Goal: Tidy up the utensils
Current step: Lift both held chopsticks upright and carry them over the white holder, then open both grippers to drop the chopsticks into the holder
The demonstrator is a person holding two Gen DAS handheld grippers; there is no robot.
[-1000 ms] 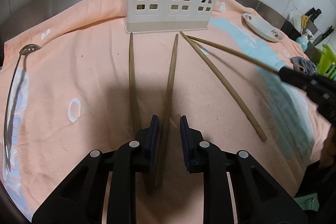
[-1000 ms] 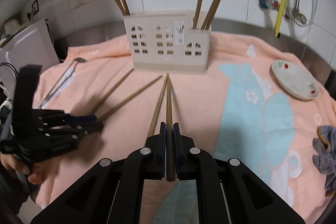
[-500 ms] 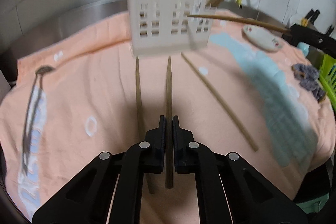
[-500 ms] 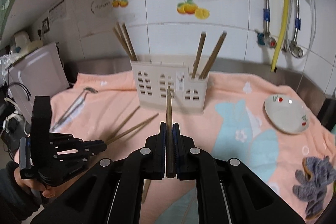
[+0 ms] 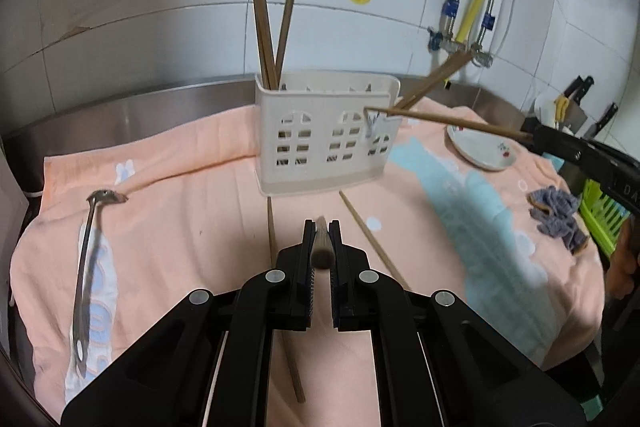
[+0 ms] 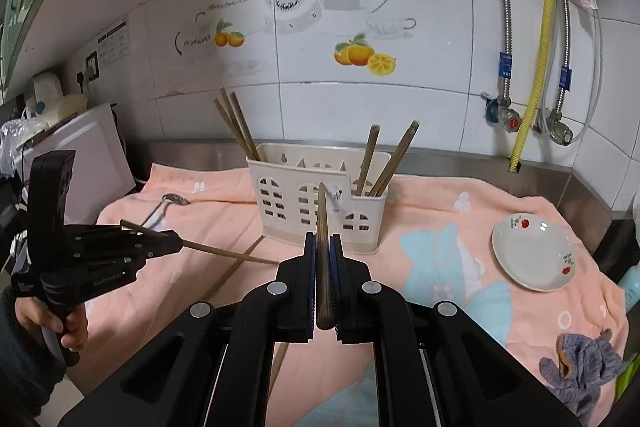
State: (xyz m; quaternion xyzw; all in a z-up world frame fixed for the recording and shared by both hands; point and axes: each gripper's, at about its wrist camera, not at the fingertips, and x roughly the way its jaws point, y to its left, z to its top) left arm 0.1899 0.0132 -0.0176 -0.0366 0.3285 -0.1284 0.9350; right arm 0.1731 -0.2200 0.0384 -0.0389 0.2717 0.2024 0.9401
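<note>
Five chopsticks in holder (image 5: 326, 135); both grippers (image 5: 321, 247) (image 6: 323, 267) pinching one chopstick each; two chopsticks, ladle (image 5: 86, 279) left on towel, lower frame.

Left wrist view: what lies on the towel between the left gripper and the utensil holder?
Two loose chopsticks on the towel between left gripper and utensil holder; otherwise bare.
</note>
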